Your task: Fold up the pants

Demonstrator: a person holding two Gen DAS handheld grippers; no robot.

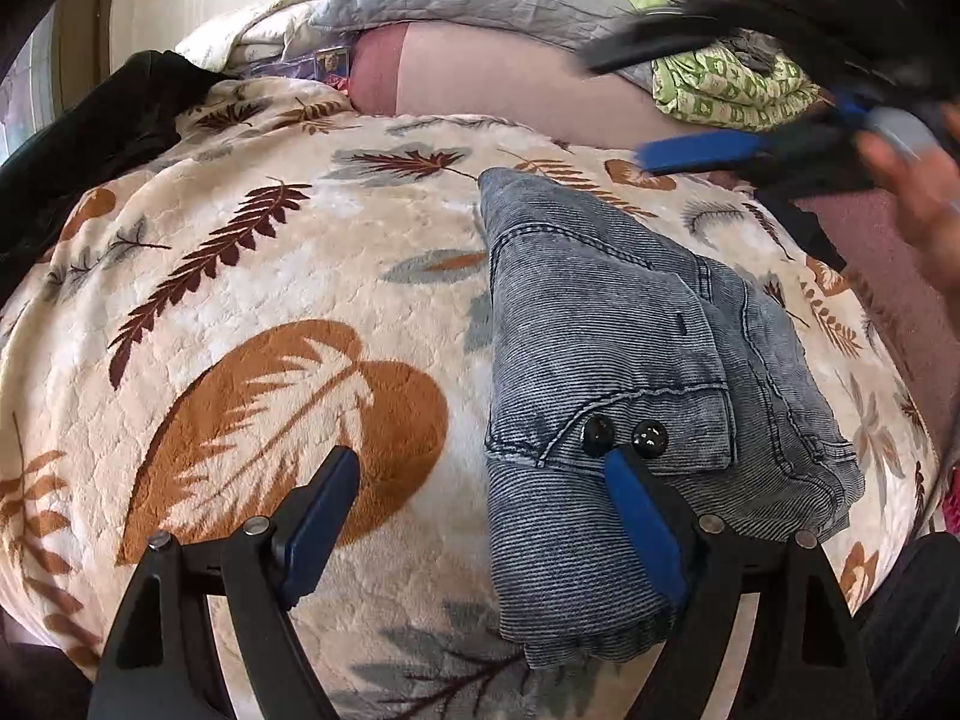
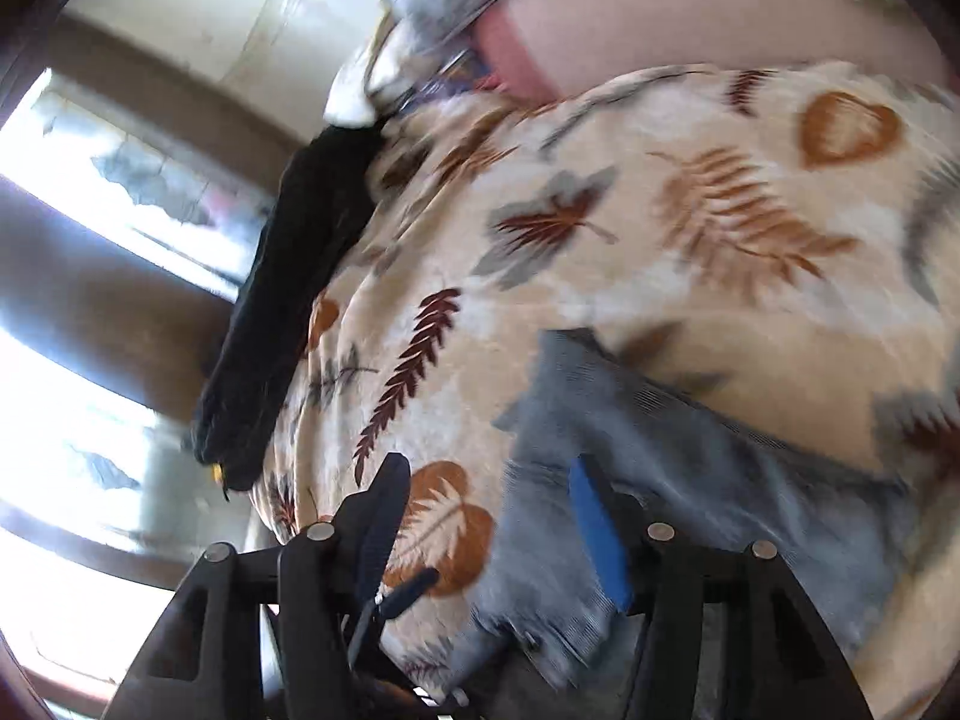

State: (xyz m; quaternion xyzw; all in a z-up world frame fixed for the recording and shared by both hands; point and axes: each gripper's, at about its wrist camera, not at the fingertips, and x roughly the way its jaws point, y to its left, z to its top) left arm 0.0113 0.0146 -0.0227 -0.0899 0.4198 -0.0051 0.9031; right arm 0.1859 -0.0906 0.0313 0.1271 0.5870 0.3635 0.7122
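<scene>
Pants [image 1: 630,372] lie folded on the blanket [image 1: 240,276], long axis running lower centre to upper centre; left gripper [image 1: 480,468] spread, empty; right gripper [image 2: 486,480] parted, gripping nothing.

A: The left wrist view is sharp and evenly daylit, though the fisheye bulges the cream leaf-print fleece blanket [image 1: 252,276] and blackens the corners.

B: The right wrist view smears throughout; the window [image 2: 78,276] at its left edge glares white, blown out.
</scene>
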